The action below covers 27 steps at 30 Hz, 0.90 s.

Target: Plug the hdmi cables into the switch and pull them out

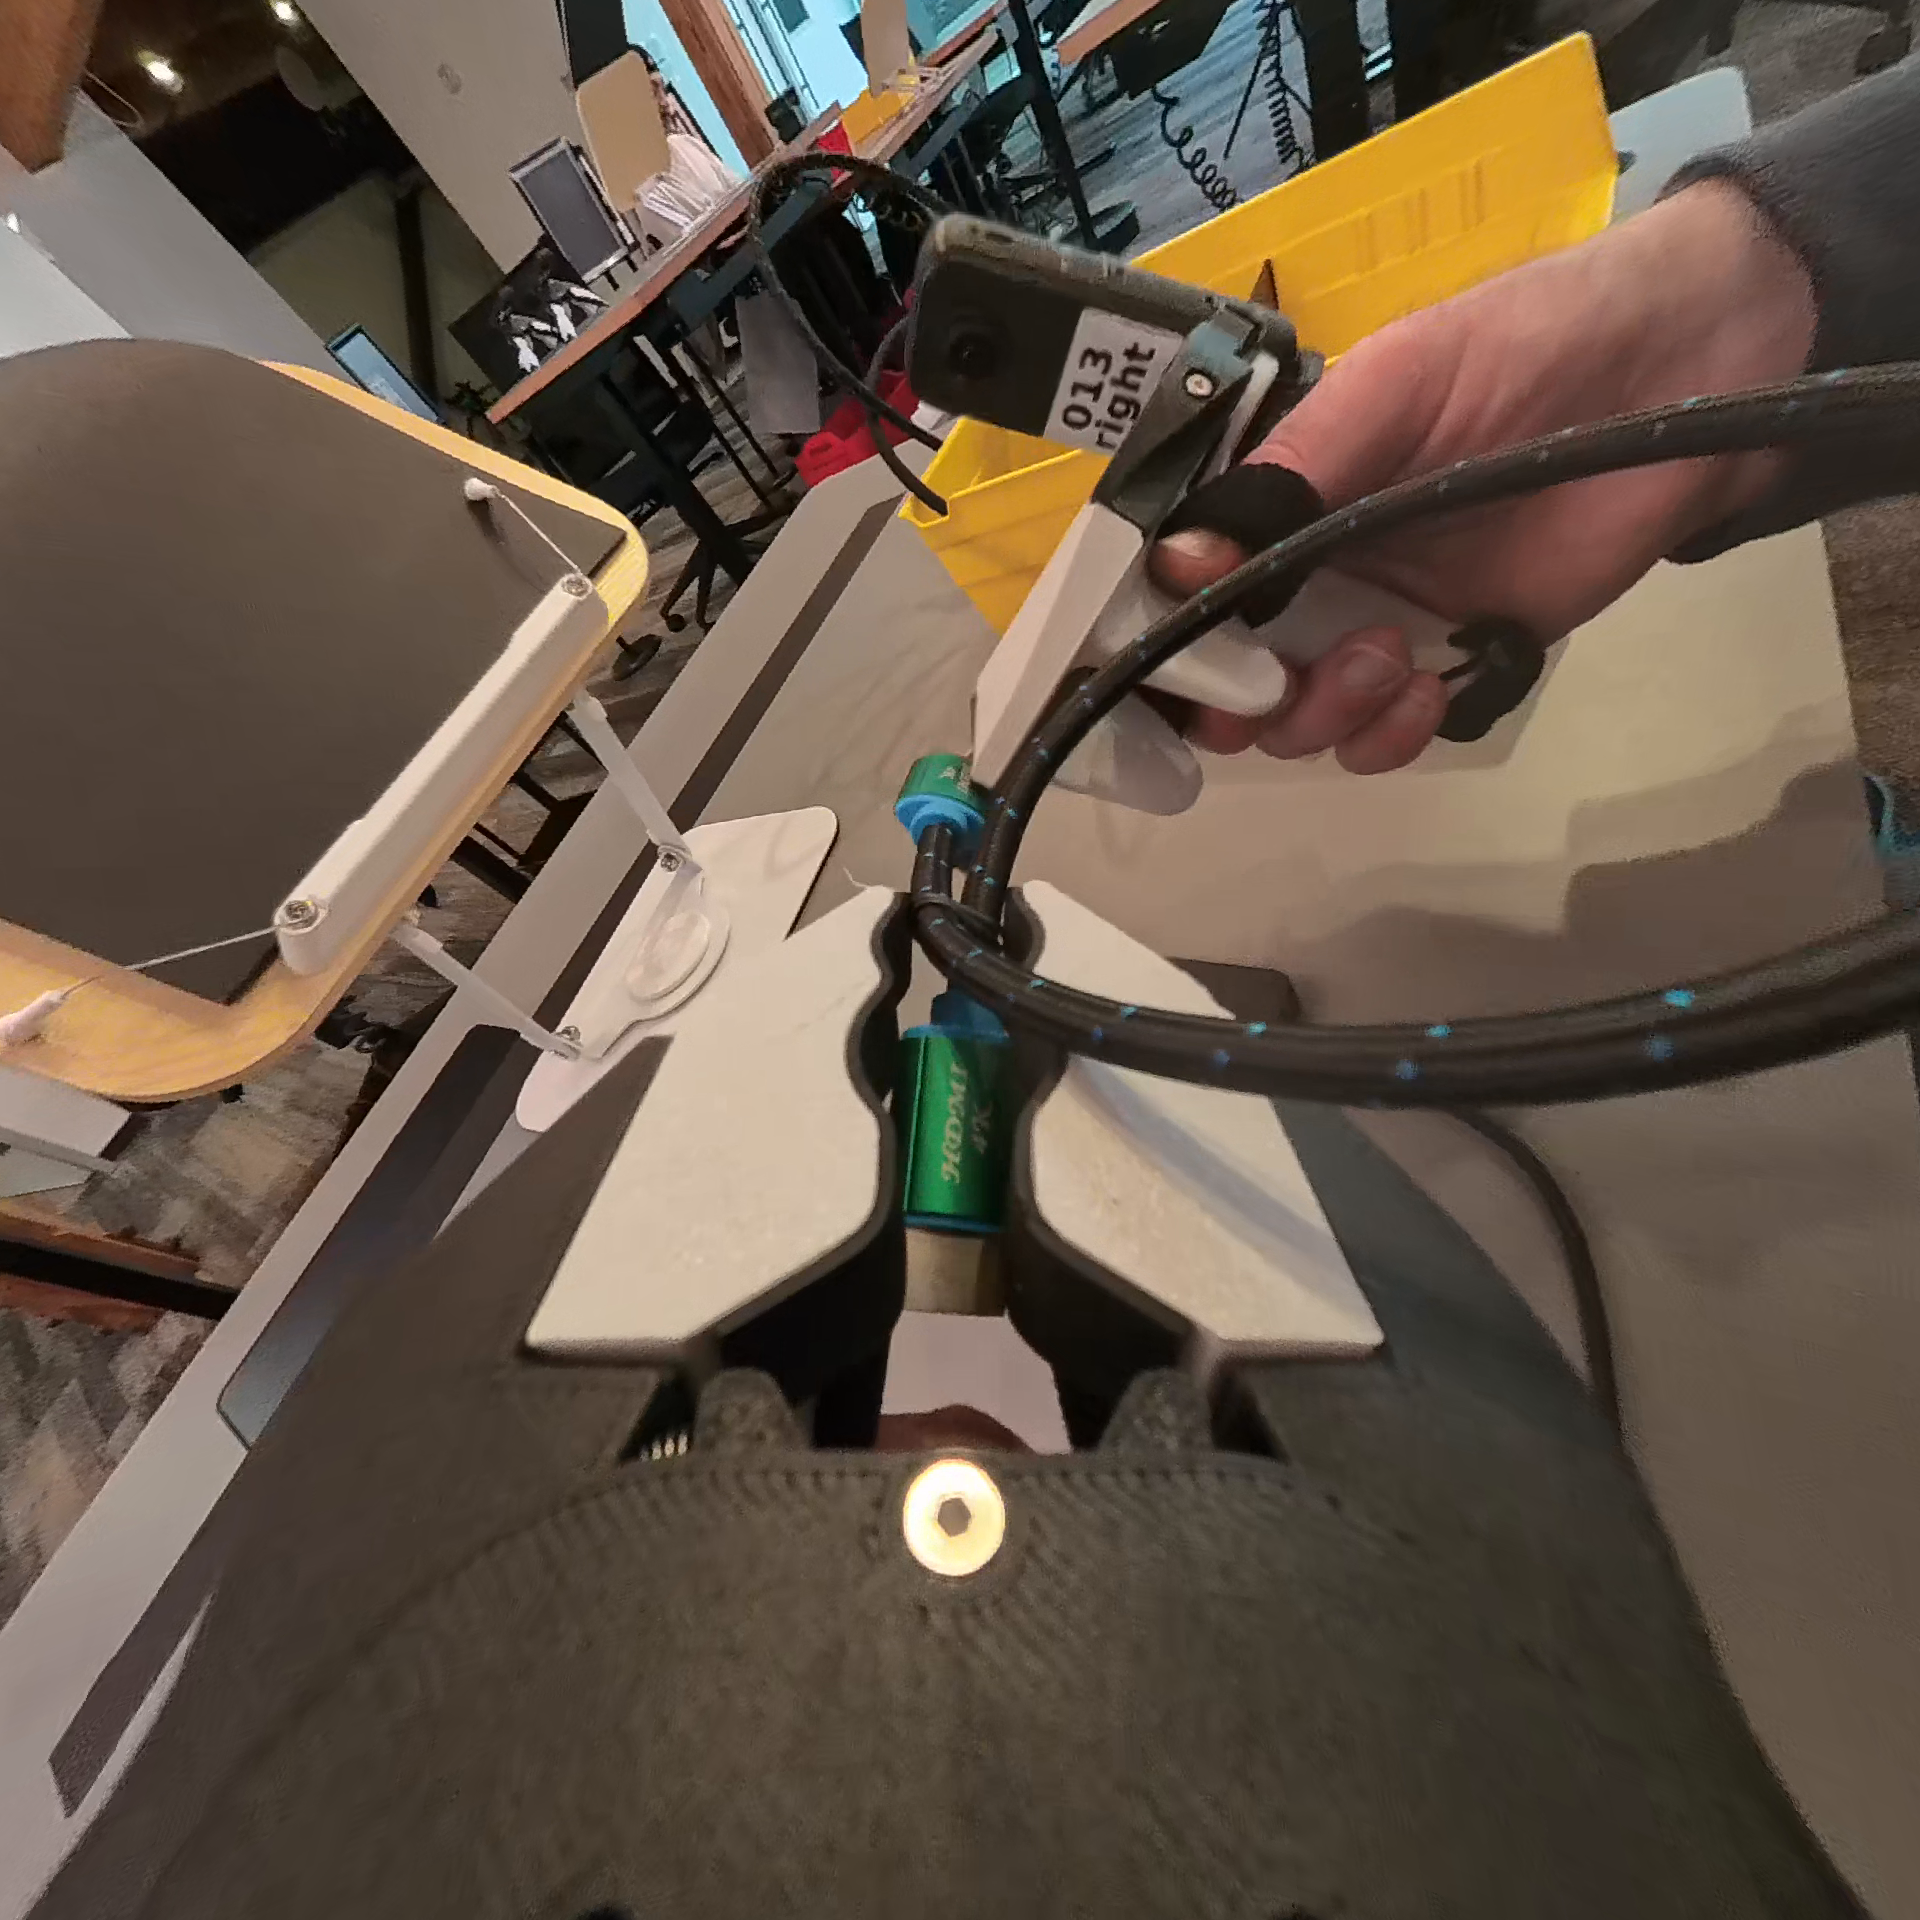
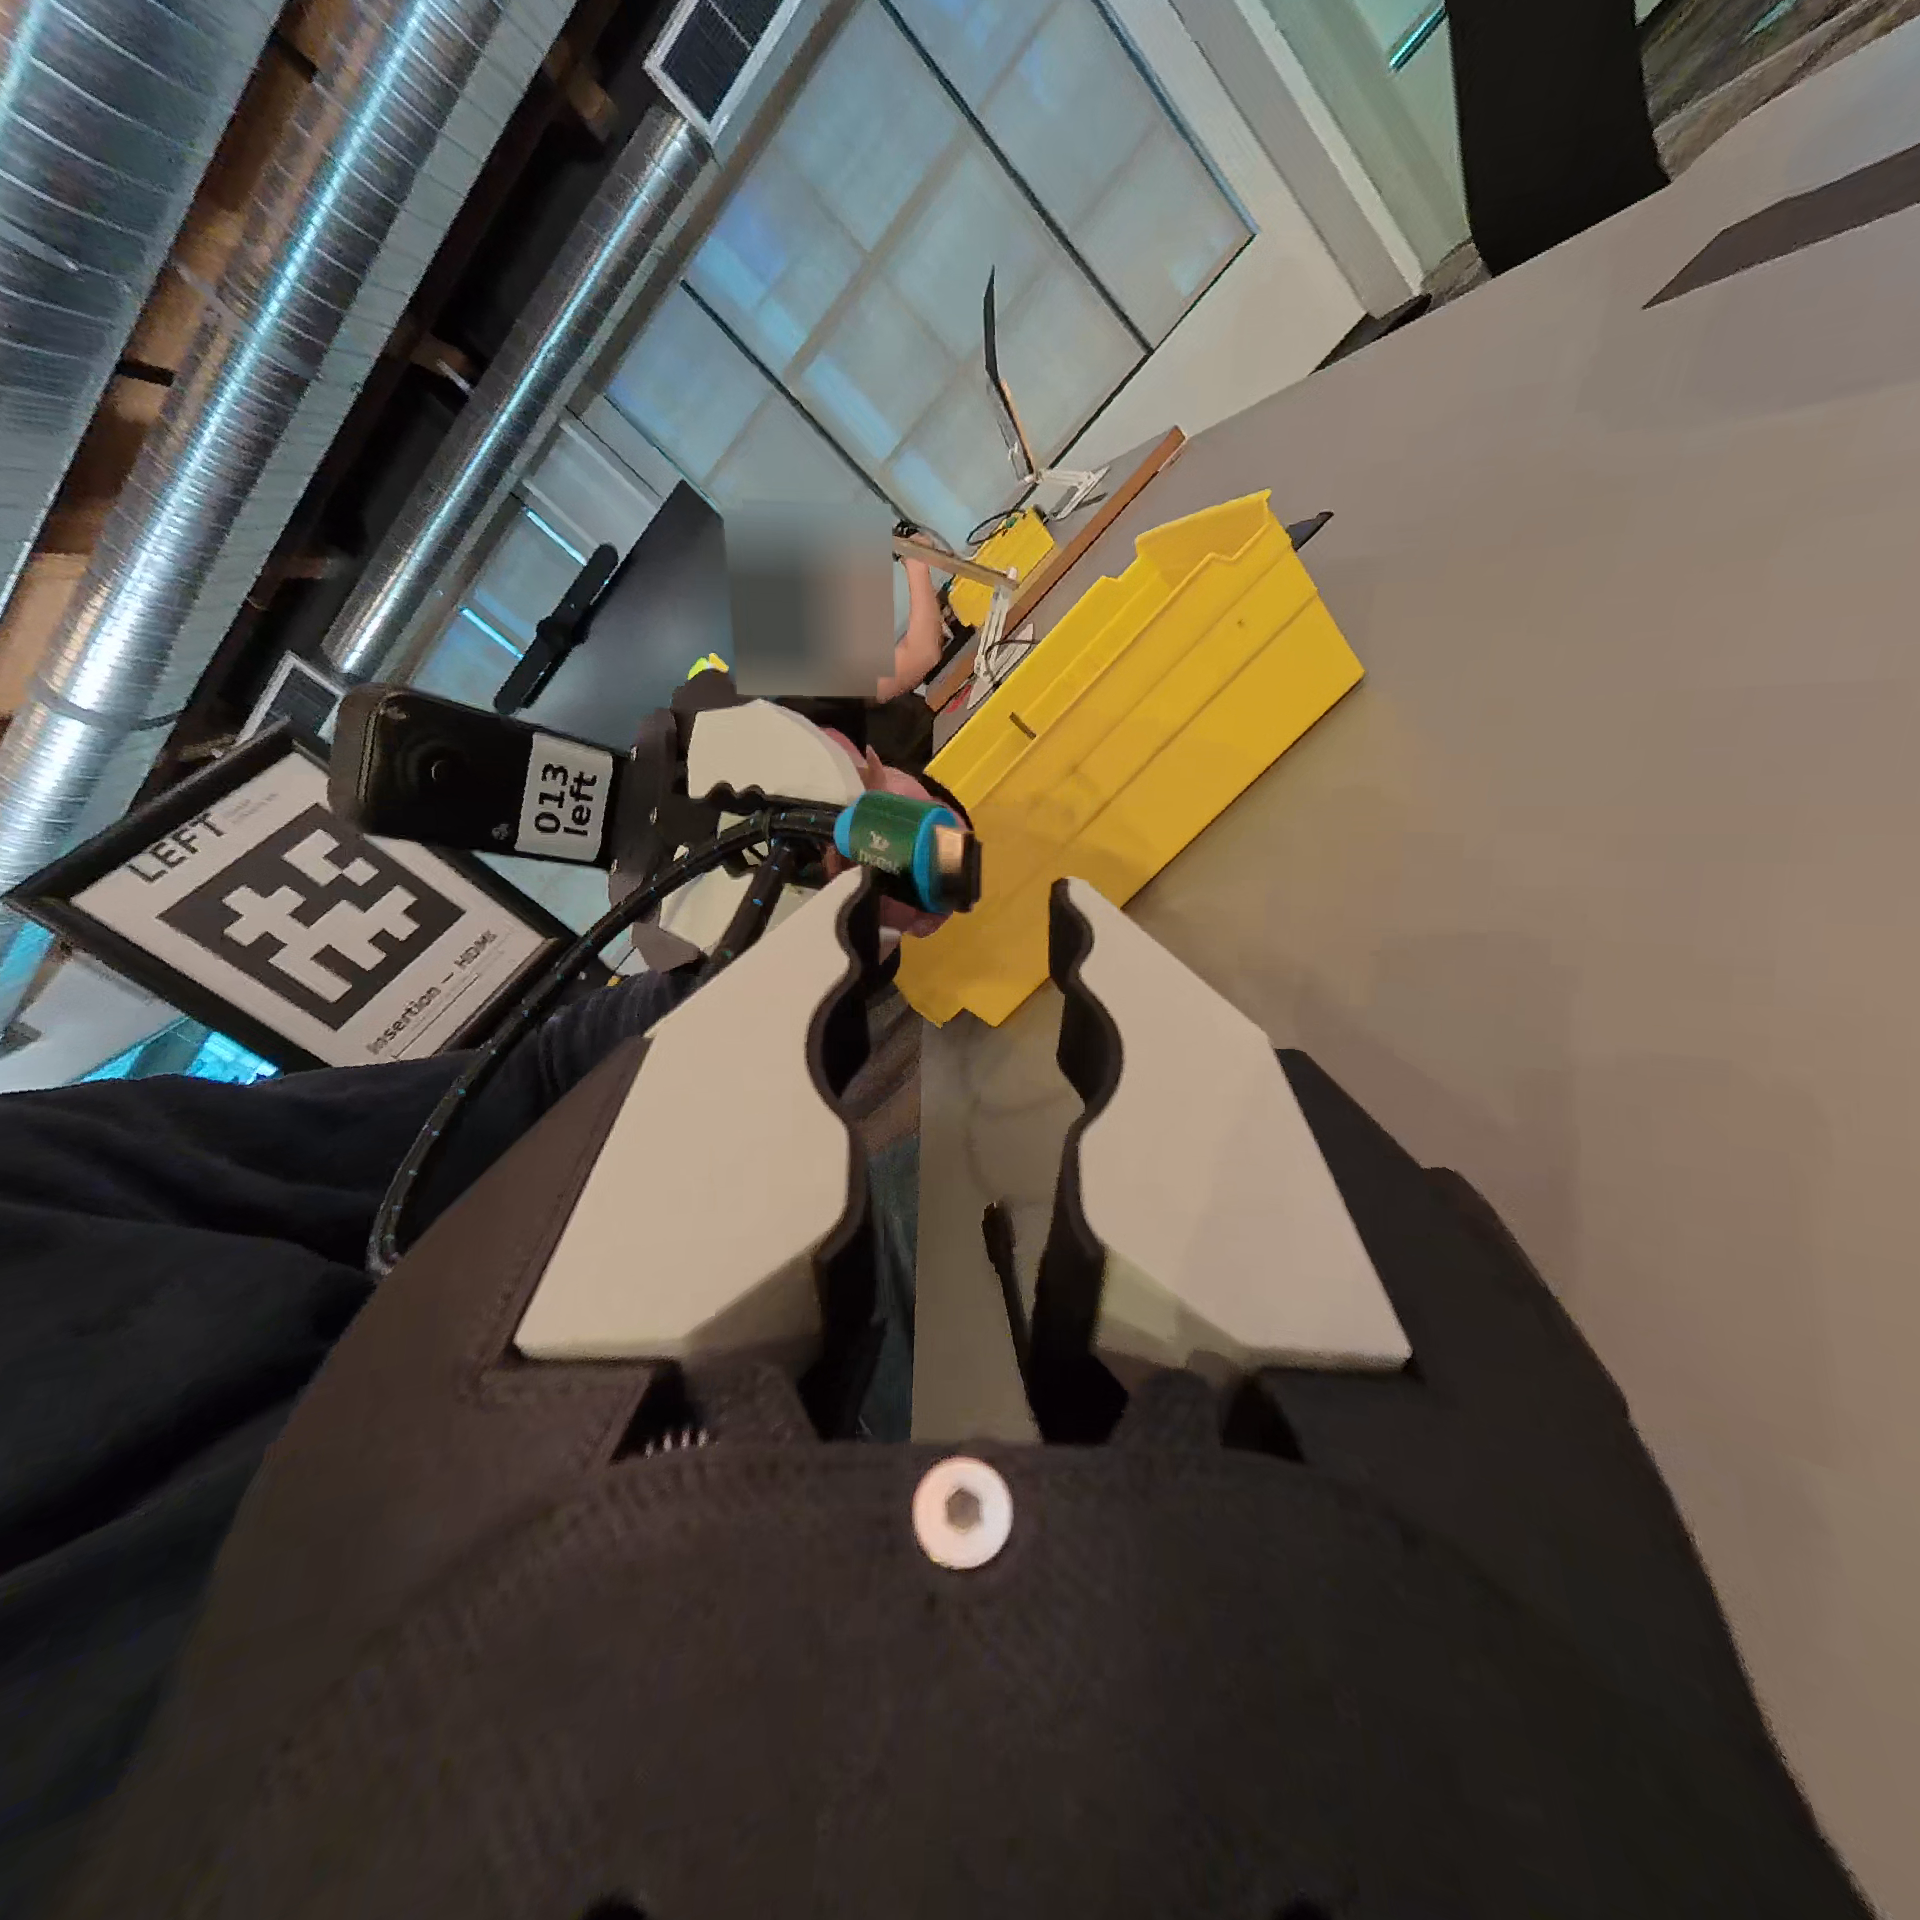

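Observation:
My left gripper (image 1: 956,914) is shut on a green HDMI plug (image 1: 951,1132), whose metal end points back toward the camera. Its black braided cable (image 1: 1351,1049) loops out to the right past the fingertips. A second green plug (image 1: 940,790) hangs just beyond, touching the tip of my right gripper (image 1: 997,769), which a hand holds. In the right wrist view my right gripper (image 2: 956,904) is open, and that second plug (image 2: 914,852) sits at its left fingertip, outside the jaws. My left gripper (image 2: 727,831) shows behind it. I cannot pick out the switch.
A yellow bin (image 1: 1351,260) stands on the grey table (image 1: 1558,831) beyond both grippers; it also shows in the right wrist view (image 2: 1143,748). A dark board on a white stand (image 1: 260,582) is at the left edge. A framed marker sign (image 2: 291,914) stands behind. Spacing between my two grippers at the tips: around 4 cm.

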{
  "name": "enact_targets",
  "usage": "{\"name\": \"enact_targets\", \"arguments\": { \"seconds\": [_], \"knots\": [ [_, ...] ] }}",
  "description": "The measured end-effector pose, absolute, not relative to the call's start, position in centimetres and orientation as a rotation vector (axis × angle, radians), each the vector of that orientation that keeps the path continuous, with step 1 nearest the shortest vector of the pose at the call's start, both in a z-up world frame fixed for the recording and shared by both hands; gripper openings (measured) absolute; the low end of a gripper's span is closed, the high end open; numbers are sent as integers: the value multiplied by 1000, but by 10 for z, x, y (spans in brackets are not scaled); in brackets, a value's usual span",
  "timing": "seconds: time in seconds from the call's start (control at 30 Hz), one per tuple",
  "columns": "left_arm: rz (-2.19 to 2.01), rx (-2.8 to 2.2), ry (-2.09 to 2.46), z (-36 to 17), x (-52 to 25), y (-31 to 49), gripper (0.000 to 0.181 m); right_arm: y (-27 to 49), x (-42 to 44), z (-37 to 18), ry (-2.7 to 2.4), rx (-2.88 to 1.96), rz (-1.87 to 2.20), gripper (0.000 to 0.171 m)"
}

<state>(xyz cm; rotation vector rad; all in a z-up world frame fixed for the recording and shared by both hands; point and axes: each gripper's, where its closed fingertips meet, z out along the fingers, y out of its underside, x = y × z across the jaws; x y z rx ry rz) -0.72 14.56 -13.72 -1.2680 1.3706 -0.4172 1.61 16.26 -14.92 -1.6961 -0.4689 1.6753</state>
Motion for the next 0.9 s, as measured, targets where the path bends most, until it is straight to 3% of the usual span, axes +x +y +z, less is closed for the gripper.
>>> {"name": "enact_targets", "arguments": {
  "seconds": [0.23,0.43,0.7,0.8,0.9],
  "knots": [
    [-454,-1270,1388,-132,-10,143,17,153,8,-136,-523,-1622,1729,16],
    [-438,-1248,1426,-127,-13,138,16,151,6,-130,-499,-1585,1783,24],
    [-445,-1247,1436,-124,-16,137,16,144,6,-122,-548,-1565,1787,12],
    [-446,-1239,1421,-121,-17,139,19,143,6,-117,-545,-1551,1795,11],
    [-440,-1243,1396,-119,-17,141,35,139,2,-112,-557,-1532,1812,10]
  ]
}}
